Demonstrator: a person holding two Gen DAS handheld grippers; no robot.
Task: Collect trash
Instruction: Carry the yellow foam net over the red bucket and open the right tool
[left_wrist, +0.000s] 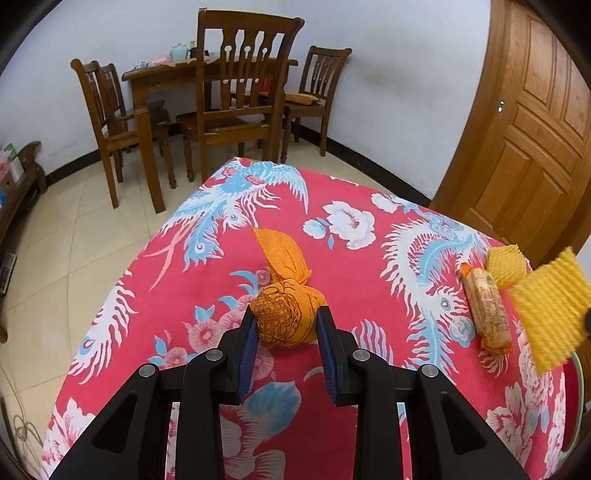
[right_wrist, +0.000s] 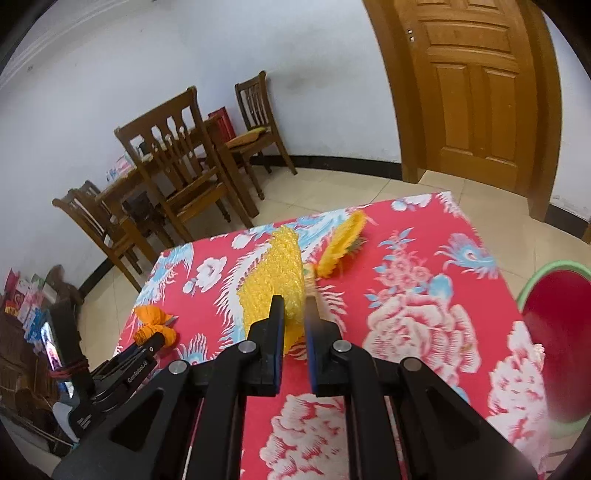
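Observation:
An orange net bundle (left_wrist: 286, 314) lies on the red flowered tablecloth (left_wrist: 351, 266). My left gripper (left_wrist: 285, 325) has its two blue-padded fingers on either side of the bundle's round end and touching it. The bundle also shows in the right wrist view (right_wrist: 153, 326) with the left gripper beside it. My right gripper (right_wrist: 294, 314) is shut on a yellow foam net sheet (right_wrist: 275, 284) and holds it above the table; the sheet also shows in the left wrist view (left_wrist: 550, 314). A second yellow foam net (right_wrist: 341, 249) and a wrapped snack bar (left_wrist: 487, 310) lie on the cloth.
A red bin with a green rim (right_wrist: 554, 339) stands off the table's right side. Wooden chairs (left_wrist: 236, 96) and a wooden table (left_wrist: 155, 79) stand behind. A wooden door (right_wrist: 472, 92) is at the back right. Tiled floor surrounds the table.

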